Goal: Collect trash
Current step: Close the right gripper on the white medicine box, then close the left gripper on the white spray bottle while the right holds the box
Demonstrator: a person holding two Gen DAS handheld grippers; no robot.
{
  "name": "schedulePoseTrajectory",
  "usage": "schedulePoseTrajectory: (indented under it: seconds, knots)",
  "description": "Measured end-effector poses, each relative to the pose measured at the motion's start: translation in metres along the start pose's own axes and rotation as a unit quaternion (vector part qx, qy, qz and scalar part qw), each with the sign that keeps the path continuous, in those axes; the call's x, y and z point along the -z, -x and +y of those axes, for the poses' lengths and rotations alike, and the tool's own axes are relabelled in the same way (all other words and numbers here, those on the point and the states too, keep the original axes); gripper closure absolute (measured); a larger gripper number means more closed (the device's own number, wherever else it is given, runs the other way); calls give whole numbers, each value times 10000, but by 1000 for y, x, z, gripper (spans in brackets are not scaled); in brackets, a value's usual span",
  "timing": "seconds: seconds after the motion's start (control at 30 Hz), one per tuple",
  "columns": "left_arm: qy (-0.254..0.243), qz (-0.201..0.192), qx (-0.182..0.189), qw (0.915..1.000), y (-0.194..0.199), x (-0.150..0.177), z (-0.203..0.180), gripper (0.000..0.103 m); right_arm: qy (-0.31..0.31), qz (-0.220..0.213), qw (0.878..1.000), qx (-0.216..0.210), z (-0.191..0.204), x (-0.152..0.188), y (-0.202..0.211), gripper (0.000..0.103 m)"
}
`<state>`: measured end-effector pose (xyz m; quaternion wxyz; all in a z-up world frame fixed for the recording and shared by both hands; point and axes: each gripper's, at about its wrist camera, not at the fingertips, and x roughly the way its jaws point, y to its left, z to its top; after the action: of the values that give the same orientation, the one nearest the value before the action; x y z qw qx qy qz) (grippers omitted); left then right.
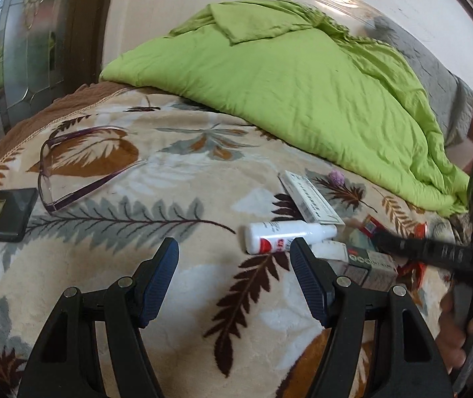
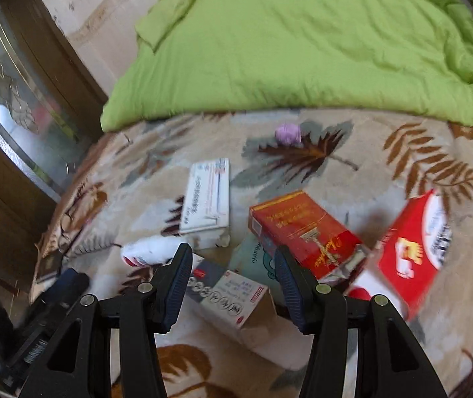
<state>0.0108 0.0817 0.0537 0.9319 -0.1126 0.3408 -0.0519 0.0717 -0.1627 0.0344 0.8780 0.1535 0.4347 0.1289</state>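
Right gripper jaws apart, empty, poised over grey-white carton at lower centre, likely first pick. Left gripper also gaping, empty, white bottle just beyond. Red boxes right; glasses, phone upper left, probably not trash.

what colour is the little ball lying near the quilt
Pale purple. The ball shows best in the right wrist view, on the leaf-patterned blanket just below the green quilt.

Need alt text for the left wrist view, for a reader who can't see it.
The left gripper hangs open over a leaf-patterned blanket, near a white bottle lying on its side beside some small boxes. Glasses and a phone lie to the left; a green quilt is heaped behind.
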Motion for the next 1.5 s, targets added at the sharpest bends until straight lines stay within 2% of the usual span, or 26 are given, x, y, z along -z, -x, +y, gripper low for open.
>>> schedulePoseTrajectory:
  seconds: [0.1,0.23,0.33,0.43,0.47,0.5,0.53,0.63,0.7,0.77,0.87,1.0,1.07,1.2,1.3,1.33,1.4,1.5]
  knots:
    - [218,14,38,9998,1,-2,8,34,-21,351,9990,-266,-1,13,-7,47]
    - [426,6,48,9991,2,-3,16,35,339,766,9936,-762,19,41,-3,46]
    - [415,76,119,9990,-1,-3,15,34,871,775,9923,-425,39,51,-1,46]
    - [294,100,190,9993,-2,-2,11,34,1352,722,9879,213,52,45,-14,46]
    - [240,131,252,9993,-4,-2,9,34,1353,737,9875,318,53,43,-19,51]
    - [196,156,303,9992,-6,-2,7,34,1292,810,9879,283,53,41,-24,66]
    - [79,192,402,9990,-9,-3,3,34,1227,927,9877,298,52,41,-28,66]
    - [-394,218,613,9971,-17,-9,-13,34,1060,695,9911,420,52,49,-15,66]
    - [-662,175,711,9951,-29,-16,-23,34,721,450,9953,464,46,58,5,66]
    - [-716,293,850,9934,-45,-22,-31,33,236,153,9988,395,32,73,30,66]
    - [-682,401,1077,9910,-63,-30,-36,33,-131,-203,9992,308,16,87,51,66]
    - [-800,707,1150,9876,-91,-32,-41,33,-294,-610,9974,242,-2,80,64,66]
    - [-795,1086,1337,9818,-104,-28,-43,33,-540,-681,9961,121,-15,74,64,66]
    - [-1106,1454,1496,9717,-98,-21,-53,33,-753,-646,9951,21,-26,64,58,66]
    - [-1128,1936,2027,9533,-88,-11,-57,33,-750,-772,9941,109,-30,60,62,66]
    - [-1188,1937,2171,9493,-81,-8,-61,33,-788,-829,9934,80,-32,60,66,66]
    - [-1372,1785,2227,9485,-73,-7,-69,33,-815,-900,9926,41,-34,60,71,66]
    - [-1424,1575,1940,9577,-75,-9,-76,33,-795,-926,9925,24,-33,60,72,66]
